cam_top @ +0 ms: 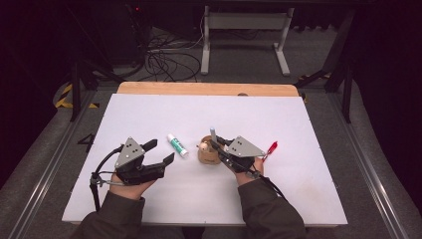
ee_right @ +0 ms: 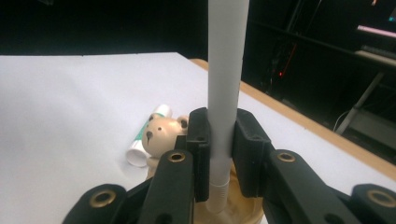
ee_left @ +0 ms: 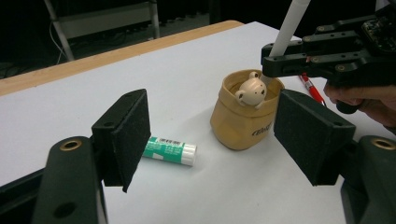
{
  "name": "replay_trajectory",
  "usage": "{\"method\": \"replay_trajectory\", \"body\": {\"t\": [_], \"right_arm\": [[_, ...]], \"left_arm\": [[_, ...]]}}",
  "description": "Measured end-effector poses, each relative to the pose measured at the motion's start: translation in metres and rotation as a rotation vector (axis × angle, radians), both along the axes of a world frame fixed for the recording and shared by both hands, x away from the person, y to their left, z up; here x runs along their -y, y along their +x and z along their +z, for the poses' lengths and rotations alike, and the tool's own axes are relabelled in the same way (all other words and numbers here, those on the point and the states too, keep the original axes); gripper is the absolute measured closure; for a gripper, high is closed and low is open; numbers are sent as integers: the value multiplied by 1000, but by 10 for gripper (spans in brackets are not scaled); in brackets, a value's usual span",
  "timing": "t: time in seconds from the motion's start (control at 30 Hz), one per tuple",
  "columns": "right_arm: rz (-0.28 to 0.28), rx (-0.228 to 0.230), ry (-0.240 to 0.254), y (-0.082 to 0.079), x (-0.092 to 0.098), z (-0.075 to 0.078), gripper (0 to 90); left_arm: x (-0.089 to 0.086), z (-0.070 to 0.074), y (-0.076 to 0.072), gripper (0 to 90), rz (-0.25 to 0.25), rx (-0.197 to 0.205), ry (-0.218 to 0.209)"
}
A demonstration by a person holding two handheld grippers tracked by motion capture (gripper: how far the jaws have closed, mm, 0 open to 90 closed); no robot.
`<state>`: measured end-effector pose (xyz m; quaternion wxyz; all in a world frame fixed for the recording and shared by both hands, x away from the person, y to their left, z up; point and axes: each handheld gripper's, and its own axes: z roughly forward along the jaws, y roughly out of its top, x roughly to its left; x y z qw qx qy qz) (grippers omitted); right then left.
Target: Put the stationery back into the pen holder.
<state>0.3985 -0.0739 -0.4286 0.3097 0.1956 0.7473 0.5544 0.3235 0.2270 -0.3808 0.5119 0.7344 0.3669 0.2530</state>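
Note:
A tan pot with a small bear figure on its rim stands mid-table. My right gripper is shut on a pale grey-white pen, held upright with its lower end inside the pot. The pen rises above the pot between the black jaws of that gripper. A green and white glue stick lies flat on the table left of the pot. My left gripper hovers open near the glue stick, with nothing between its pads.
A red pen lies on the white table sheet just right of my right hand. The table's wooden far edge borders a dark floor with cables and a metal frame.

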Motion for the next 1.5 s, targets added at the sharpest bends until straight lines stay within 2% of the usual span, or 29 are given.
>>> {"method": "replay_trajectory", "body": {"t": [0.27,0.67,1.07,1.3,1.5], "right_arm": [[-4,-90,6,6,0,-6,783],[5,-112,-11,6,-1,-8,777],[0,-110,-11,6,-1,-8,756],[-13,-89,7,4,1,-4,664],[-28,-37,45,-4,3,8,570]], "left_arm": [[-4,1,0,281,11,5,-8],[-6,1,1,281,20,-1,-13],[-5,0,2,281,26,-9,-11],[-5,-2,4,281,28,-14,-11],[-6,-2,4,281,30,-11,-10]]}}
